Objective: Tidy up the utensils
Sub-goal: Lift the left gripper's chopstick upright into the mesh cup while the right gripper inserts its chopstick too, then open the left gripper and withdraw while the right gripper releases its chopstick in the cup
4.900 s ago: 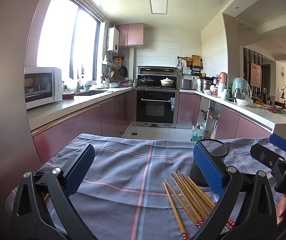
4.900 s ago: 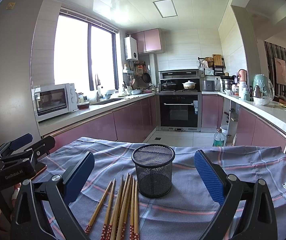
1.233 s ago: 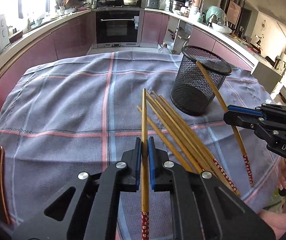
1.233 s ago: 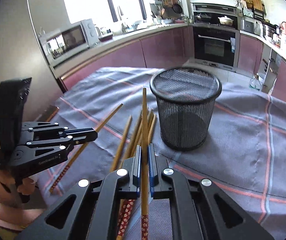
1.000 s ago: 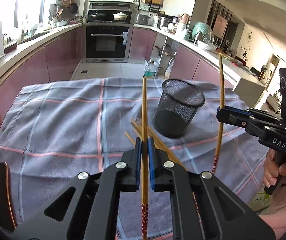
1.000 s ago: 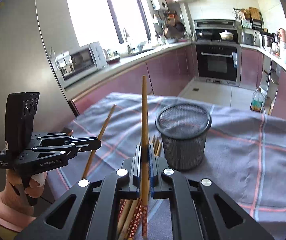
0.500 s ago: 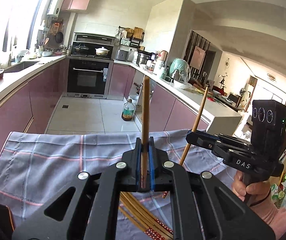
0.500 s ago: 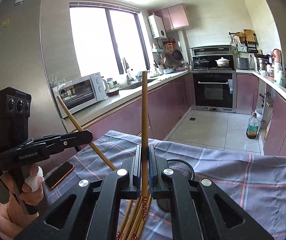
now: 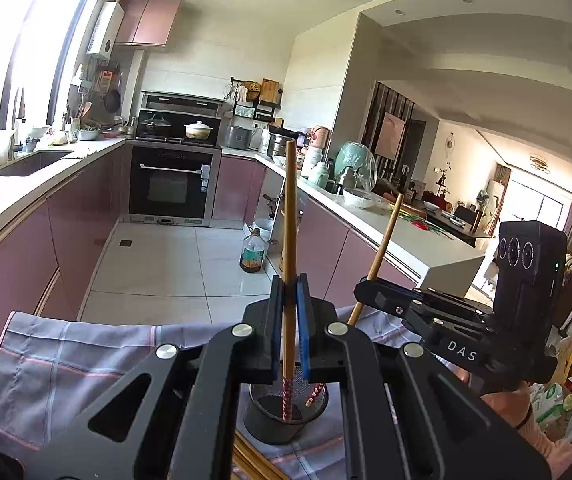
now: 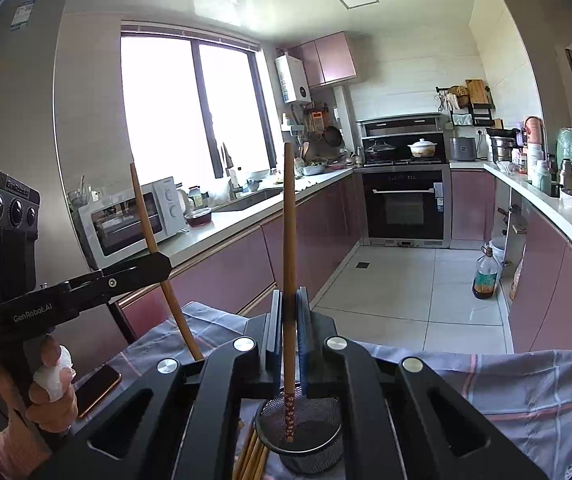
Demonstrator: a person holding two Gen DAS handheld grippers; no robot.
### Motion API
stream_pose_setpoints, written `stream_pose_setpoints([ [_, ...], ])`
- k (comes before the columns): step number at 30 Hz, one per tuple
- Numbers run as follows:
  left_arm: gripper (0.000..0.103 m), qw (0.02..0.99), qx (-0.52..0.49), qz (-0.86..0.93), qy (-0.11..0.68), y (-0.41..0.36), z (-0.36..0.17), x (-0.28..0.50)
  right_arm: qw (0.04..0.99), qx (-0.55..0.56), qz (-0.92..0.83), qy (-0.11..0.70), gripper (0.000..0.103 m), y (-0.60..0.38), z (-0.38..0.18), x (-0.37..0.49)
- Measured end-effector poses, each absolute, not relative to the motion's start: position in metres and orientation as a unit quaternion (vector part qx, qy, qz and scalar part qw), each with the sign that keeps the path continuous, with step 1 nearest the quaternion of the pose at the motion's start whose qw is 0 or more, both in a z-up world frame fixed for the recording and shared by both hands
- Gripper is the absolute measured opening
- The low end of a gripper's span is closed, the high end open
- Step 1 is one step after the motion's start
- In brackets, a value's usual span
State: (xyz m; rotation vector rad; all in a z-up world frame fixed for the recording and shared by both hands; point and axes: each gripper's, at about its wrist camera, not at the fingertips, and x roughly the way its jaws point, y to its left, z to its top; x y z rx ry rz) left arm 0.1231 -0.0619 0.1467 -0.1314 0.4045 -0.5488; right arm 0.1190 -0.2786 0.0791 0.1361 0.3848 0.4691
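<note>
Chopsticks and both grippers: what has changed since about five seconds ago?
Both grippers were open over the table then. Now the left gripper is shut on one chopstick and the right gripper on another chopstick. Both have been lifted and turned upright, patterned ends low over the mesh cup. The cup and the remaining chopsticks beside it stayed put.

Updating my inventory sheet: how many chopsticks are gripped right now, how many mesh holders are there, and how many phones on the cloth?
Gripped chopsticks: 2
Mesh holder: 1
Phone: 1
Total: 4
</note>
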Motion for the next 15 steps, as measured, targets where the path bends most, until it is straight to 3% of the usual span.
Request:
stream_pose_setpoints([
  [15,0.007,0.909,-0.010,-0.266,0.321,-0.116,0.055,0.196,0.919,0.065,0.225,0.317,0.005,-0.259,0.003,0.173],
])
